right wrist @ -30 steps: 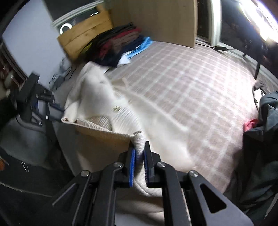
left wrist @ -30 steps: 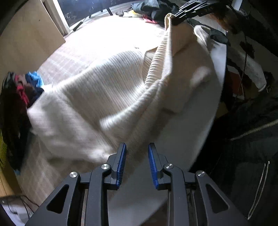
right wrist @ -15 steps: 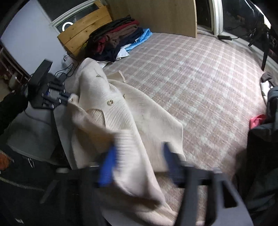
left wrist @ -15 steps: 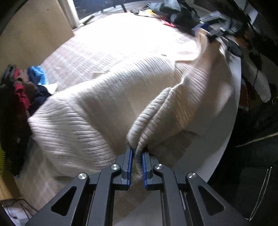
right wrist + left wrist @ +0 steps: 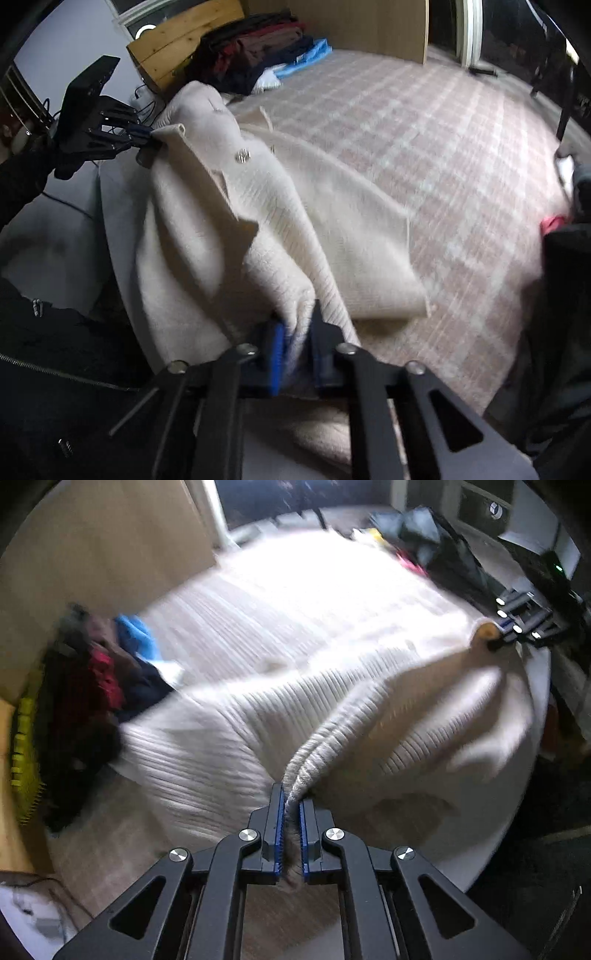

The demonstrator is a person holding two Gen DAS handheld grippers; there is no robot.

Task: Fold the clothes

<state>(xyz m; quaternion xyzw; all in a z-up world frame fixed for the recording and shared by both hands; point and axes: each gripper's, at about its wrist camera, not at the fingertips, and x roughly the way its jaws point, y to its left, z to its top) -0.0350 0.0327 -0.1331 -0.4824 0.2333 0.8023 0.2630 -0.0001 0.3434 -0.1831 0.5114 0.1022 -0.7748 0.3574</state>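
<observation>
1. We have the cream cardigan (image 5: 332,701) pinched in both tools: the left tool (image 5: 291,805) is clamped narrow on a ribbed edge, the right tool (image 5: 295,332) on another edge.
2. It hangs between them, trailing onto the checked bed (image 5: 424,129).
3. Next, we judge, comes laying it flat, keeping tension even.
4. We count one cardigan, two tools, one pile of clothes (image 5: 258,48).
</observation>
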